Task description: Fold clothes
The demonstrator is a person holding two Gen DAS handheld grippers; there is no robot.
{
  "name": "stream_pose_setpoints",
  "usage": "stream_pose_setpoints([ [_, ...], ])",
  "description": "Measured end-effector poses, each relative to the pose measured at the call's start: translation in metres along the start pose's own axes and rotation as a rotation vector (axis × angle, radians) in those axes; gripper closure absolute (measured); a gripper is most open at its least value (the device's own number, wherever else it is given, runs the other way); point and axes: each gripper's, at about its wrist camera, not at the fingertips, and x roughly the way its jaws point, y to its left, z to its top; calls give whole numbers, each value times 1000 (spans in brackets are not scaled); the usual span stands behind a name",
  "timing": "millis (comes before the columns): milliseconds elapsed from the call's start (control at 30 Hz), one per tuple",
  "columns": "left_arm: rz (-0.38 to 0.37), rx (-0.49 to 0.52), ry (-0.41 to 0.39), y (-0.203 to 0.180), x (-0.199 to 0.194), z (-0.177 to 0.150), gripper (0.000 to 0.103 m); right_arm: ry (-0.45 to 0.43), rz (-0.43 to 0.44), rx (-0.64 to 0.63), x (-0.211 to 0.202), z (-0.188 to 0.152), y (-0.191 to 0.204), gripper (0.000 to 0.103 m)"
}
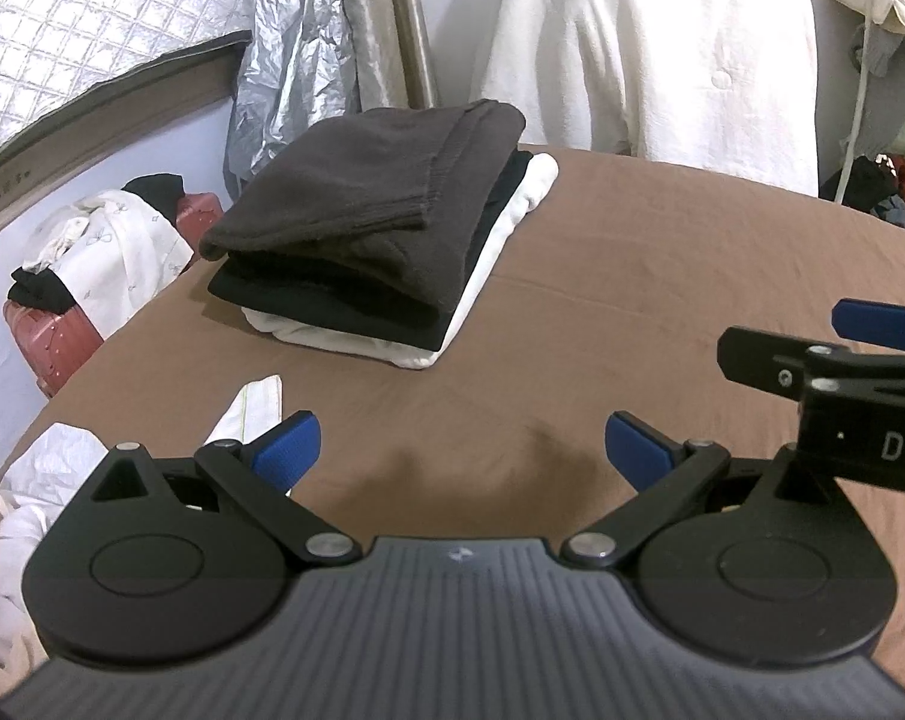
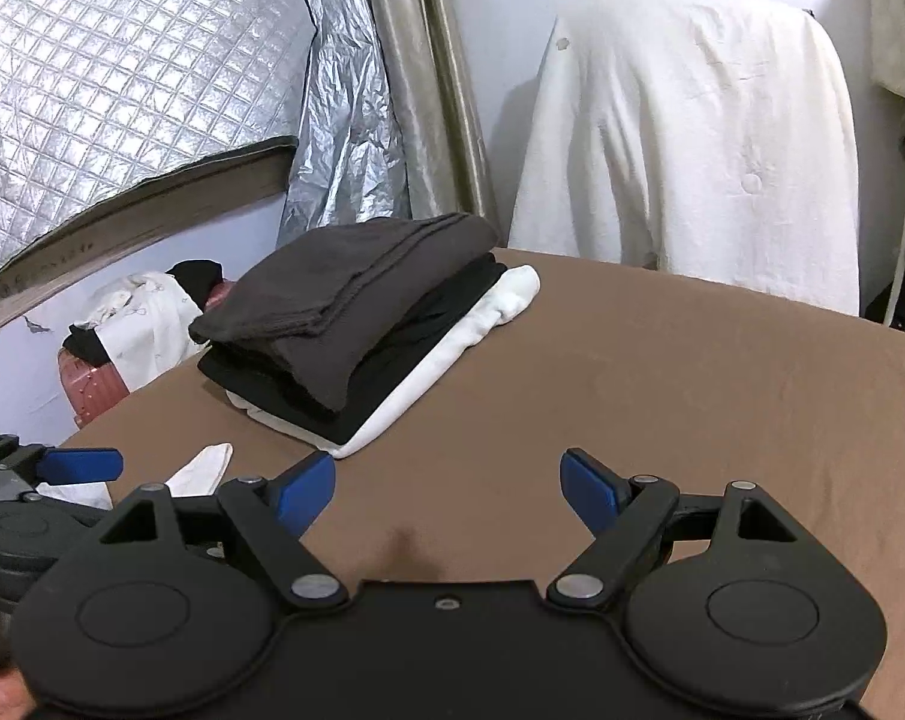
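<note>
A stack of folded clothes (image 1: 368, 240) (image 2: 356, 324) sits on the brown bed sheet (image 1: 662, 276) (image 2: 692, 372): a dark grey knit on top, a black garment under it, a white one at the bottom. Loose white clothes (image 1: 50, 480) (image 2: 203, 468) lie crumpled at the near left edge. My left gripper (image 1: 461, 450) hovers open over bare sheet in front of the stack, holding nothing. My right gripper (image 2: 446, 483) is open too, beside it to the right, also empty; it shows in the left wrist view at the right edge (image 1: 830, 348).
A white garment (image 1: 650, 42) (image 2: 704, 144) hangs behind the bed. A pink suitcase (image 1: 50, 342) (image 2: 89, 387) piled with clothes stands left of the bed. Silver quilted insulation (image 2: 110, 78) covers the window. The bed's left edge drops off near the loose clothes.
</note>
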Motion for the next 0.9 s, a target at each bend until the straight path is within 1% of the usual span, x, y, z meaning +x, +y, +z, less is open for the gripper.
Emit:
stream_pose_setpoints([
  [233, 11, -12, 0, 4, 2, 1, 0, 2, -6, 0, 1, 0, 0, 17],
  [367, 16, -24, -4, 7, 2, 1, 0, -3, -29, 14, 1, 0, -2, 17],
  [533, 34, -27, -10, 10, 2, 2, 0, 1, -27, 16, 1, -1, -3, 17],
  [900, 24, -17, -1, 11, 4, 4, 0, 6, -48, -31, 1, -2, 4, 17],
])
